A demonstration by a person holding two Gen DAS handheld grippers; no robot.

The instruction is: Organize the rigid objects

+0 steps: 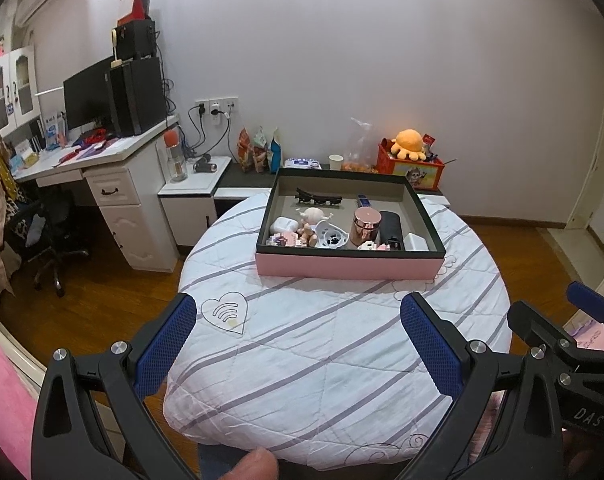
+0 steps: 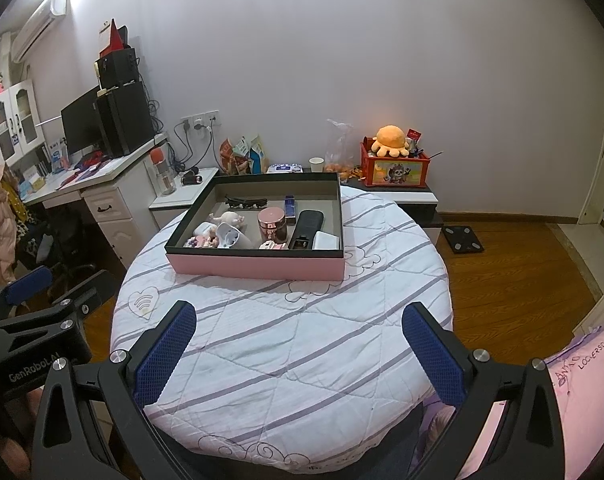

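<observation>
A pink box with a dark rim (image 1: 348, 266) (image 2: 258, 267) sits on the far half of a round table with a striped white quilted cover (image 1: 322, 360) (image 2: 286, 344). Inside lie several small items: a rose-gold jar (image 1: 366, 227) (image 2: 271, 223), a black hair clip (image 1: 318, 199) (image 2: 246, 202), a black case (image 1: 390, 228) (image 2: 308, 228), a pale figurine (image 1: 312, 216) (image 2: 232, 219), a white earbud case (image 1: 283, 225) and small block toys (image 1: 286, 239). My left gripper (image 1: 298, 312) and right gripper (image 2: 300, 320) hover open and empty over the table's near half, well short of the box.
A white desk with a monitor and black speakers (image 1: 114, 96) stands at the left, an office chair (image 1: 50, 240) beside it. A low shelf behind the table carries snack bags, a cup and a red box with an orange plush (image 1: 410, 144). Wooden floor (image 2: 514, 280) lies to the right.
</observation>
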